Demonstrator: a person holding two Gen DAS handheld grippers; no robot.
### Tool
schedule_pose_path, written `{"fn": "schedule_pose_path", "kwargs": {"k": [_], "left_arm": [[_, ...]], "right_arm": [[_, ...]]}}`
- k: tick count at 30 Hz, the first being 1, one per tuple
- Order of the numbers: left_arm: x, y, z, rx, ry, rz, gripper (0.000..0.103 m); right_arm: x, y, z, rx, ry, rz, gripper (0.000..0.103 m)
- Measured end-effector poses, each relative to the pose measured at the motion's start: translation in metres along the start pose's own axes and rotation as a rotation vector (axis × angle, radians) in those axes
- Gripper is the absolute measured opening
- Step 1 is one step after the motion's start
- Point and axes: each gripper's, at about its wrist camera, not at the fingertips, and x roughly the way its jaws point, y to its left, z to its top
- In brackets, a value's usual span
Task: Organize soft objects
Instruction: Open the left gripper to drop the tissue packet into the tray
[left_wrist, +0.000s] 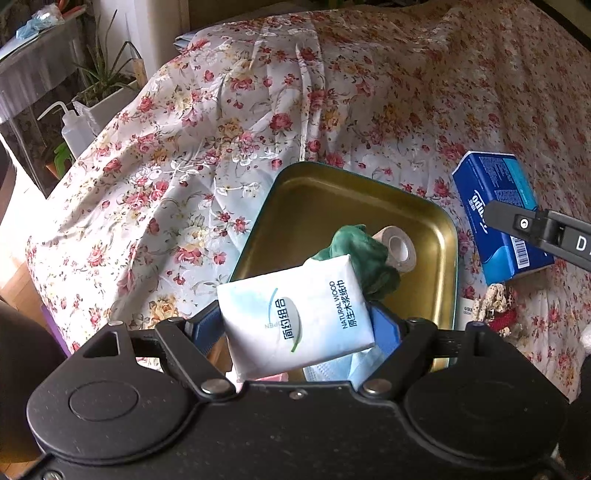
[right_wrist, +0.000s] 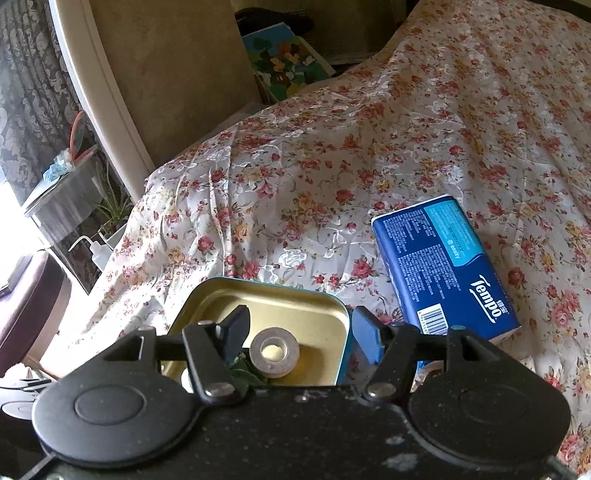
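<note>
My left gripper (left_wrist: 295, 325) is shut on a white tissue pack (left_wrist: 295, 317), held tilted between its blue pads over the near edge of an open gold-lined tin (left_wrist: 369, 206). In the tin lie a green cloth (left_wrist: 362, 258) and a beige tape roll (left_wrist: 397, 251); something pale blue (left_wrist: 332, 369) shows under the pack. My right gripper (right_wrist: 301, 325) hangs open above the tin (right_wrist: 288, 295), the tape roll (right_wrist: 274, 352) below it, and its pads hold nothing. One of its fingers (left_wrist: 535, 229) enters the left wrist view from the right. A blue Tempo tissue pack (right_wrist: 443, 266) lies on the bedspread right of the tin.
A floral bedspread (left_wrist: 221, 147) covers the bed, which drops off at the left. Beyond that edge stand a squeeze bottle (left_wrist: 72, 129), a potted plant (left_wrist: 103, 74) and a glass-topped stand. A crocheted item (left_wrist: 495, 302) lies near the tin's right side. A colourful picture (right_wrist: 284, 62) leans behind the bed.
</note>
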Motion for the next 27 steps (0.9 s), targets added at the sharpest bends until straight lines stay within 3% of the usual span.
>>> {"fn": "schedule_pose_path", "kwargs": {"k": [3,8,27], "left_arm": [[-0.002,0.000,0.001,-0.001,-0.010,-0.004,0.085],[-0.006,-0.003,0.003,0.010,-0.036,0.000,0.086],[-0.012,-0.003,-0.002,0.003,-0.008,-0.042,0.086]], "right_arm": [[0.000,0.000,0.000,-0.003,-0.001,0.000,0.061],[-0.002,0.000,0.000,-0.001,-0.006,0.001,0.061],[-0.006,0.006,-0.004,-0.015,0.004,-0.012,0.061]]}}
